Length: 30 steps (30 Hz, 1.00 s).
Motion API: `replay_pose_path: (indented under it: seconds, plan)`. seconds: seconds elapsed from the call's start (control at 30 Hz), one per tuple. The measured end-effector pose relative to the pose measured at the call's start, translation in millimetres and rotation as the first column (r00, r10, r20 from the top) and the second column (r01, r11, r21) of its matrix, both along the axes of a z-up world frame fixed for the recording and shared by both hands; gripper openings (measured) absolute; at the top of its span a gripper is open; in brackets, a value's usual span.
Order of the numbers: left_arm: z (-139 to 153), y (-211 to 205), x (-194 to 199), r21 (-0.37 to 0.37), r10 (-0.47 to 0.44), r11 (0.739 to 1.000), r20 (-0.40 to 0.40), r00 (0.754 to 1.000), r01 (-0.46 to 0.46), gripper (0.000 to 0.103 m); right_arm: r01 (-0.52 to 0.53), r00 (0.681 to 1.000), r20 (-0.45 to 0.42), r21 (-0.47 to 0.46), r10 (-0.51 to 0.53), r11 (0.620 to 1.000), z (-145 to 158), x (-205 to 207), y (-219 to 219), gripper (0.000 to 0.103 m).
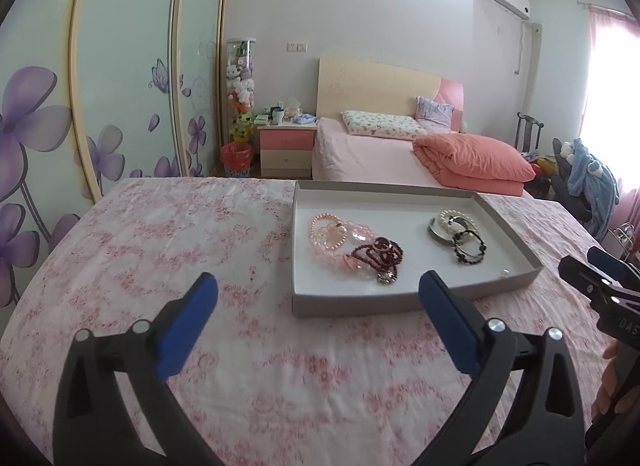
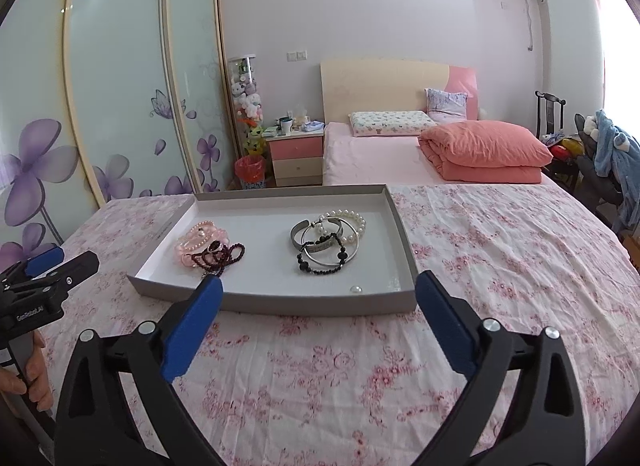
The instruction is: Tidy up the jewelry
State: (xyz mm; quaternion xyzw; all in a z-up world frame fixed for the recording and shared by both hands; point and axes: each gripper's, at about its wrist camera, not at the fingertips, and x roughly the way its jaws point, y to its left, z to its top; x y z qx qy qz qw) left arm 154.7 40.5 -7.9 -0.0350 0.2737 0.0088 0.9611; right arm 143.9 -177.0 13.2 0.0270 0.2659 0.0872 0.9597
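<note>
At centre frame, tangled bracelets (image 2: 326, 244) are seen in the tray (image 2: 276, 300); both the left gripper (image 1: 318, 308) and the right gripper (image 2: 318, 306) are held apart, empty. Several pieces could perhaps be snagged together.

Folded coral quilt (image 1: 474, 161) on bed (image 1: 360, 153)

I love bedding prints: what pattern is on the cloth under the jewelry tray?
White cloth with pink floral print, clearest in the right wrist view.

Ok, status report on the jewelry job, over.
Left tool open, empty. Right tool open, empty. Bracelets in two piles, pink and metal-black, inside tray. Path clear.
</note>
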Motion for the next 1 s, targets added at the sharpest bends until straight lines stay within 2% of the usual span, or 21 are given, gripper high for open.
replay_pose_path:
  seconds: [0.43, 1.0]
  plan:
    - [6.1, -19.0, -42.4, 0.048, -0.024, 0.999, 0.085, 0.996, 0.02, 0.099, -0.02, 0.999, 0.04, 0.004, 0.02, 1.0, 2.8, -34.0, 2.0, 0.101]
    - [1.3, -21.5, -51.9, 0.045, -0.034, 0.999, 0.088, 0.996, 0.03, 0.099, -0.015, 0.999, 0.03, 0.022, 0.014, 1.0, -3.5, -44.2, -3.2, 0.101]
